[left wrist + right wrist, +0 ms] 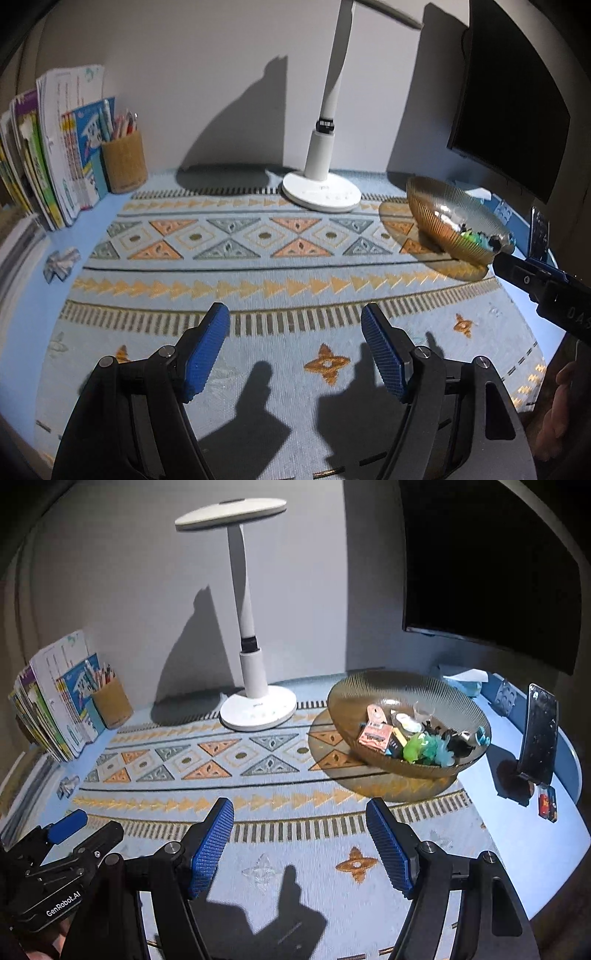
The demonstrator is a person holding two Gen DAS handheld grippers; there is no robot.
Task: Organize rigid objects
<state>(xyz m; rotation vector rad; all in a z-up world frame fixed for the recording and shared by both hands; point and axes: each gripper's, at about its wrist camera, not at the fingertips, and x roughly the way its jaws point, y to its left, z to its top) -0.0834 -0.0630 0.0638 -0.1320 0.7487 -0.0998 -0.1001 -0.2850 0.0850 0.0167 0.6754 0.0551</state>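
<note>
White lettering reading "GenRobot.AI" stands on the black body of the left gripper (66,827), seen at the lower left of the right wrist view. In the left wrist view, the black body of the right gripper (517,258) carries pale raised letters at the right edge, cut off by the frame; they look like "DAS", though the view is too poor to be sure. The lamp (258,712) has a small dark mark on its base, too small to read. The books (70,147) show printed covers and spines, and a pink packet (375,734) in the bowl (369,686) bears a label, but none of that print can be made out.
</note>
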